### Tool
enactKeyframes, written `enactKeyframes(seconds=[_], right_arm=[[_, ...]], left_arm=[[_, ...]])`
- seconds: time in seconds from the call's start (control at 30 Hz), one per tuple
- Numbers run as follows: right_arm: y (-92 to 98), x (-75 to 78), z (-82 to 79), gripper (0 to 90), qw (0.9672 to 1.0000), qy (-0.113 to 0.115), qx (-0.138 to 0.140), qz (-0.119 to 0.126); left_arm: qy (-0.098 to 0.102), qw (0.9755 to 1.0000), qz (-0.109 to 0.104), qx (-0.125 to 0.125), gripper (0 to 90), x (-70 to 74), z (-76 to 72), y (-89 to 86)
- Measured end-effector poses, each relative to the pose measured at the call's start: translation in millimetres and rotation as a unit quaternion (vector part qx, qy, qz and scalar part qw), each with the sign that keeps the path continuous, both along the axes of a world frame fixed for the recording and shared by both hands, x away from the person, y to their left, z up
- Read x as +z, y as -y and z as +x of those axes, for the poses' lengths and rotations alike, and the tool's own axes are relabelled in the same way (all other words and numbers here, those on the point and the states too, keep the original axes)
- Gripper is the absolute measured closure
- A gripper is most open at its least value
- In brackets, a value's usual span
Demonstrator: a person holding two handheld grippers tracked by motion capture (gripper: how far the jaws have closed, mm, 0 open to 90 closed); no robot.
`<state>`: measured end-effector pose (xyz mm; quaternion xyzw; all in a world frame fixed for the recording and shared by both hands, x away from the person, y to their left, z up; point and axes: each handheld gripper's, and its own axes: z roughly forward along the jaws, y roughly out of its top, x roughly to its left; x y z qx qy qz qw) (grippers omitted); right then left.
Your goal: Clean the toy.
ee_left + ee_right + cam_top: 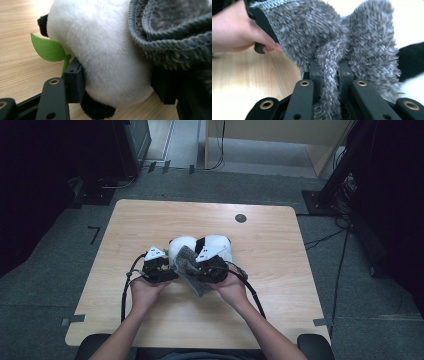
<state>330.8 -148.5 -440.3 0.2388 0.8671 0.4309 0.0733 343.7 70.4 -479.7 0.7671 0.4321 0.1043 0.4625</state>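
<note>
- Pale wooden desk [280, 270] on grey carpet, dark equipment and trailing cables at both sides of the room, a small dark round disc [240, 218] set in the far part of the top
- Plush panda [186, 246], white with black patches, lying near the middle of the desk with its long axis running left to right across the high view; green felt leaf [48, 48] sticking out toward the left
- Grey fuzzy cloth [191, 267] draped against the near side of the panda, hanging down toward the person
- Left tool [159, 269] low on the desk at the panda's left end, one pad touching the white body and the other hidden behind the cloth; whether pinching, cannot tell
- Right tool [329, 75] pressed together on a fold of the cloth, held just right of the left one
- Both forearms coming in from the near edge, hands close together, palms turned inward
- Cloth hanging between the two tools and covering part of the panda
</note>
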Motion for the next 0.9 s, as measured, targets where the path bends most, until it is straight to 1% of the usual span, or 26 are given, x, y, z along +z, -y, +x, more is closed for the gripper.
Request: enactKeyframes(seconds=[0.13, 0.17, 0.3, 0.4, 0.57, 0.7, 0.9], right_arm=[[8.0, -7.1, 2.4, 80.1, 1.0000, -0.006, -0.005, -0.004], [11.1, -7.7, 1.5, 80.1, 0.9999, -0.006, -0.006, -0.006], [24.7, -10.3, -3.2, 80.1, 0.9997, -0.009, -0.005, -0.020], [35.6, -11.3, -6.8, 80.1, 0.9994, -0.018, -0.003, -0.029], [56.2, -12.8, -10.9, 80.0, 0.9990, -0.034, -0.005, -0.028], [73.4, -13.8, -12.7, 79.8, 0.9985, -0.043, -0.012, -0.031], [99.9, -14.5, -15.4, 79.7, 0.9976, -0.050, -0.036, -0.033]], left_arm=[[0.001, 1.0000, 0.004, -0.002, 37.2, 0.7, 0.3, 0.5], [0.002, 1.0000, 0.006, -0.003, 37.3, 1.0, 0.5, 0.6], [0.003, 1.0000, 0.003, -0.003, 37.4, 0.6, 1.2, 0.5], [0.003, 1.0000, 0.003, -0.005, 37.5, 0.7, 1.2, 0.3], [0.003, 1.0000, 0.000, -0.006, 37.8, 0.3, 1.6, -0.1], [0.003, 1.0000, -0.002, -0.007, 37.9, 0.0, 2.2, -0.5], [0.002, 1.0000, -0.003, -0.009, 38.4, 0.0, 2.7, -1.2]])
